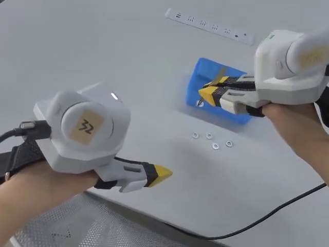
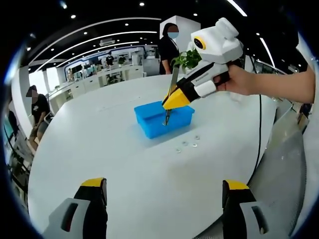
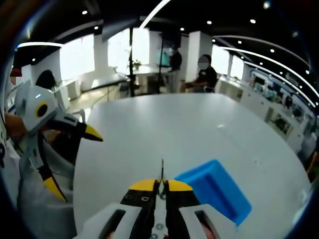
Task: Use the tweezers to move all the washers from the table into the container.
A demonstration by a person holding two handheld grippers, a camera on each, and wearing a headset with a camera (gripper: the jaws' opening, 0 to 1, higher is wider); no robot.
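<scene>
At the white table (image 1: pixel 92 46), our right gripper (image 1: pixel 209 90) clamps the tweezers (image 2: pixel 167 115), their tips lowered into the blue container (image 1: pixel 194 82). Four washers (image 1: pixel 209 136) lie loose on the table just beside the container. Our left gripper (image 2: pixel 164 185) hovers well apart, jaws spread wide.

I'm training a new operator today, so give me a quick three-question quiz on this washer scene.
1. True or false: the right gripper holds the tweezers over the blue container.
2. How many washers lie on the table?
3. The jaws of the left gripper are: A shut on a washer, B open and empty, C shut on a cable.
Key: 1 true; 2 four; 3 B.
</scene>
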